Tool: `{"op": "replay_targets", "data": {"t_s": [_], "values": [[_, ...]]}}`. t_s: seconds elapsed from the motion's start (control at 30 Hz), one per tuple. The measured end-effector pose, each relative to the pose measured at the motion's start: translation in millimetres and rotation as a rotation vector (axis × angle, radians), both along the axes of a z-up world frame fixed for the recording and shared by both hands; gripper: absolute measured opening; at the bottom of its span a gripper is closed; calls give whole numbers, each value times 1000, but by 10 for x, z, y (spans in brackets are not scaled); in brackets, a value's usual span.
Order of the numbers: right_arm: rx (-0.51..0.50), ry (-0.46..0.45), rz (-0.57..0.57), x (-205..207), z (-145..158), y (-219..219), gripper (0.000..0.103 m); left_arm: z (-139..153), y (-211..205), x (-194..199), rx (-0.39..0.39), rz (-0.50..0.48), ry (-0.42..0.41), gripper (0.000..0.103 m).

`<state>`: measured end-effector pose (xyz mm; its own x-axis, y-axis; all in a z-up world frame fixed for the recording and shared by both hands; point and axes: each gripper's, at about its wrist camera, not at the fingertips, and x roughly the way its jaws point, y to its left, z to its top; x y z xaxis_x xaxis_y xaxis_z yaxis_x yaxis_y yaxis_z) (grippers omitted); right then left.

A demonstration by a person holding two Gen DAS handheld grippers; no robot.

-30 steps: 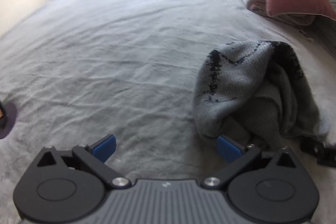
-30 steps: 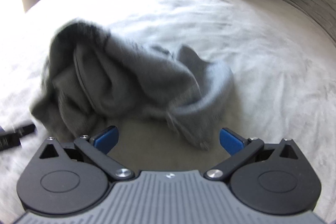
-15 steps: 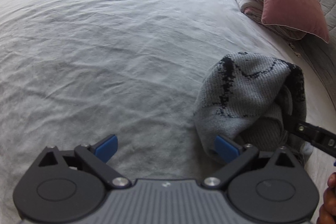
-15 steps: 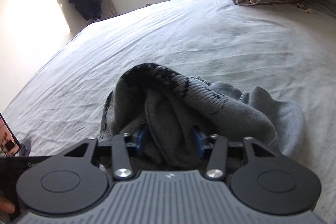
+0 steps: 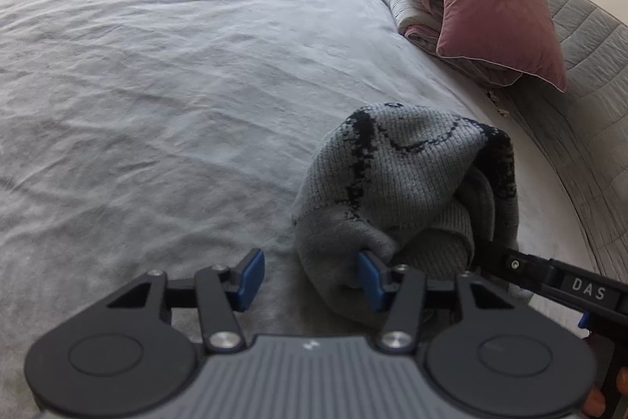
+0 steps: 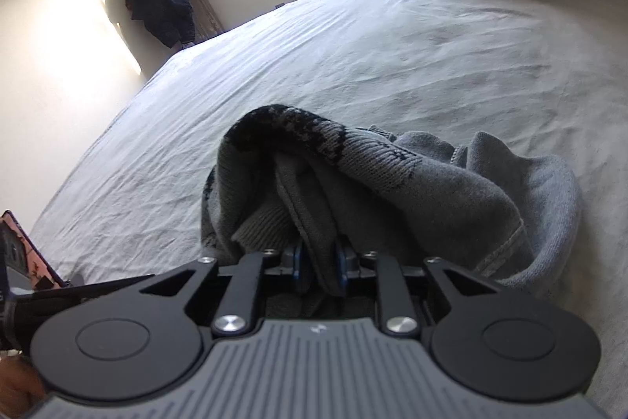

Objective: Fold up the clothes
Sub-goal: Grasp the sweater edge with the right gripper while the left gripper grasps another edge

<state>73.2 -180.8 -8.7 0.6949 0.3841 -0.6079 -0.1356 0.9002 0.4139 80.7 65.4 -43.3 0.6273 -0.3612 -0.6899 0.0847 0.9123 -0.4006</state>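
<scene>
Grey knit sweater [image 5: 400,191] bunched on bed [image 5: 157,85], 4 o'clock; right gripper [image 6: 320,268] jaws just closed, clamped on a fold; left gripper [image 5: 310,277] jaws closing, apart, barely catching sweater — may slip, lifting unevenly

A wide bed [image 5: 165,73] in a wrinkled pale grey sheet is lying in front of me. A crumpled grey knitted sweater [image 5: 396,183] with black patterning is sitting directly on it near my side. At the far corner, a stack of folded bedding [image 5: 420,2] is resting on the sheet, with a pink pillow [image 5: 494,2] leaning on top of it.
</scene>
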Motion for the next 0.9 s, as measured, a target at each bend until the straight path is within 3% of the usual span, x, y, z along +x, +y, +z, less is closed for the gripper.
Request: {"op": "replay_targets", "data": {"t_s": [0.1, 0.27, 0.4, 0.5, 0.57, 0.7, 0.73, 0.8, 0.9], "values": [[16, -8, 26, -65, 28, 29, 28, 2, -36, -6, 9, -5, -19, 51], [18, -22, 83, -182, 26, 158, 52, 7, -82, -27, 46, 9, -30, 53], [-32, -31, 99, -169, -55, 315, 52, 40, -98, -68, 88, 14, -43, 57], [-68, -57, 84, -148, -107, 383, 37, 70, -97, -93, 101, 22, -51, 61], [-77, -49, 67, -130, -138, 381, 14, 93, -86, -112, 105, 28, -58, 64], [-44, -44, 64, -170, -85, 281, 14, 121, -91, -136, 112, 37, -73, 72], [-38, -56, 58, -197, -43, 246, 22, 128, -93, -139, 107, 37, -76, 73], [-34, -87, 41, -240, 29, 181, 25, 139, -113, -137, 88, 30, -82, 81], [-35, -119, -6, -252, 78, 71, 42, 112, -187, -124, 79, 13, -78, 82]]}}
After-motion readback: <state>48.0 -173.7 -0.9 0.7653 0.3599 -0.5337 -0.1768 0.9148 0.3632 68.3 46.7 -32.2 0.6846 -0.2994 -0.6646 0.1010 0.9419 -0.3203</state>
